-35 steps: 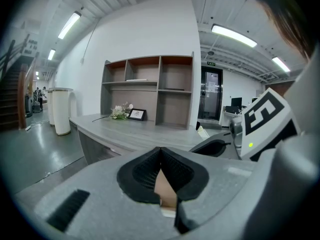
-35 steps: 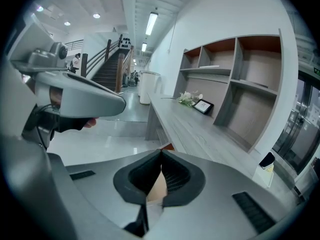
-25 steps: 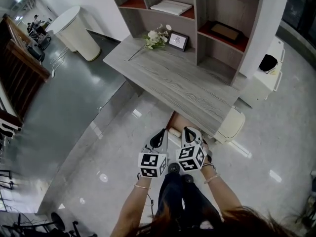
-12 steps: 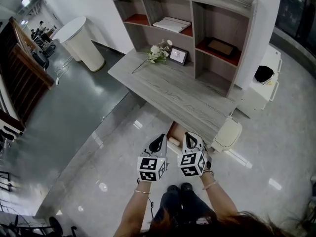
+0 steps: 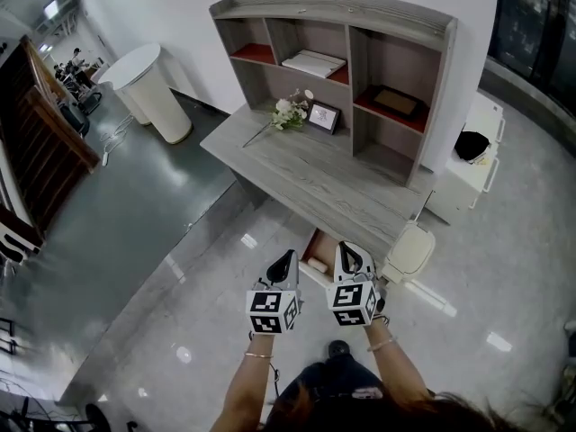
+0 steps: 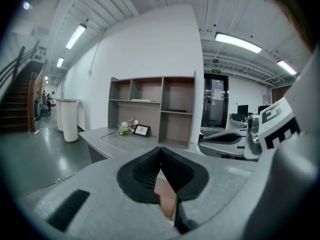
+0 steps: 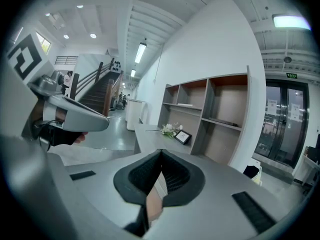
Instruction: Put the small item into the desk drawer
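Observation:
The grey wooden desk (image 5: 315,174) carries a shelf unit at its back. Under its front edge a drawer (image 5: 312,246) stands pulled out, showing a brown inside. A small pale item (image 5: 317,265) lies in it. My left gripper (image 5: 285,259) hovers just in front of the drawer, its jaws shut with nothing between them, as the left gripper view (image 6: 160,149) also shows. My right gripper (image 5: 350,252) is beside it to the right, level with the drawer's right side, also shut and empty (image 7: 161,153).
Flowers (image 5: 288,111) and a small picture frame (image 5: 324,116) stand on the desk. A white bin (image 5: 409,248) sits by the desk's right end, a white cabinet (image 5: 470,176) beyond it. A white round stand (image 5: 151,86) is far left. The floor is glossy.
The head view has pulled back and up, so more of the shelf unit shows. Both grippers stay shut, side by side, slightly farther from the drawer.

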`<state>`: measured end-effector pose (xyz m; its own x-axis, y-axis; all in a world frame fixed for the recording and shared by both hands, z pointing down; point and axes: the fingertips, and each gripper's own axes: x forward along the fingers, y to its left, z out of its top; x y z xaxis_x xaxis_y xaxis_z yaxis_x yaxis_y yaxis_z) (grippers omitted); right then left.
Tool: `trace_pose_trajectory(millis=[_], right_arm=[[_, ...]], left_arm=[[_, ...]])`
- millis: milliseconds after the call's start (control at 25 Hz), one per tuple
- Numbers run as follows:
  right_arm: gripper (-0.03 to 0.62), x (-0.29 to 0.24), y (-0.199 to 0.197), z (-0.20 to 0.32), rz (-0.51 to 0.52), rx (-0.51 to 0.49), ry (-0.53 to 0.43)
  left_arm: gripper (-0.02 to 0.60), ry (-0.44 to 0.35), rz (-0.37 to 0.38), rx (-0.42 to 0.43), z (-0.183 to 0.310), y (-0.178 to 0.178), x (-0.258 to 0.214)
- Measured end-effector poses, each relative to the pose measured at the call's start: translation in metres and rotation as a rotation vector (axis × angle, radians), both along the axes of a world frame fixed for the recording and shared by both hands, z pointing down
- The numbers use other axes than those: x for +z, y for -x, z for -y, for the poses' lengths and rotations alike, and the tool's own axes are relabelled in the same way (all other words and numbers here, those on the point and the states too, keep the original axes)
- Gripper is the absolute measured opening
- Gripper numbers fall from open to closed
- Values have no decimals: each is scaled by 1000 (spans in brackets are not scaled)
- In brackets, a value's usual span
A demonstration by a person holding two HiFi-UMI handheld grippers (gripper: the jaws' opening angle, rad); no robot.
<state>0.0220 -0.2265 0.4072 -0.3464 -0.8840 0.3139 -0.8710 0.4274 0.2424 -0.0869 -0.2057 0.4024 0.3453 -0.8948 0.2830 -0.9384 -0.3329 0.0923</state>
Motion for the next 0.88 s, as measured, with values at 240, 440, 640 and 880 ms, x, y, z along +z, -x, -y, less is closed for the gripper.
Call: trace_pose_trajectory(millis=[240,440,640,880], right_arm=[[2,-29,2,-16,26,32,-37],[2,-56,2,-31,46,54,-65],[2,-78,8,-46,45,52,-97],[2,-102,15,-63,38,41,-123]], left_arm=[[15,-8,-3,23,-11,5,-22],[15,-32,3,45,-22,7,-46],[15,-61,0,69,-34,9,-67],[15,-96,-9,76,-49,10,-91]])
